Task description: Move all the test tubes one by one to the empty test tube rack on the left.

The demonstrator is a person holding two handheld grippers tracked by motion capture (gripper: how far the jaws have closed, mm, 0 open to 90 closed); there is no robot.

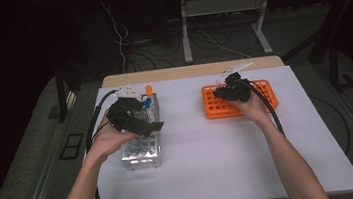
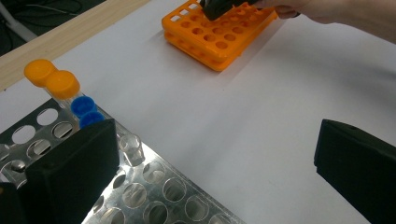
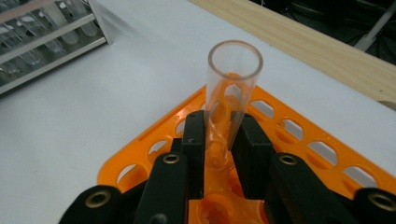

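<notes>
My right gripper (image 3: 219, 142) is shut on a clear uncapped test tube (image 3: 232, 88), held upright over the holes of an orange rack (image 3: 154, 144). In the high view this gripper (image 1: 229, 91) is over the orange rack (image 1: 265, 100) at the table's far right. My left gripper (image 2: 210, 177) stands wide open with nothing between its jaws, above a metal rack (image 2: 159, 191). That rack holds two orange-capped tubes (image 2: 52, 80), two blue-capped tubes (image 2: 86, 111) and a clear uncapped tube (image 2: 131, 145). From above, the left gripper (image 1: 141, 119) hovers over the metal rack (image 1: 141, 153).
The racks stand on a white sheet (image 1: 206, 156) over a wooden table (image 1: 186, 71). Cables (image 1: 94, 126) trail from both grippers toward the person. Table legs and loose cables (image 1: 208, 40) lie on the dark floor beyond. Bare white sheet lies between the racks.
</notes>
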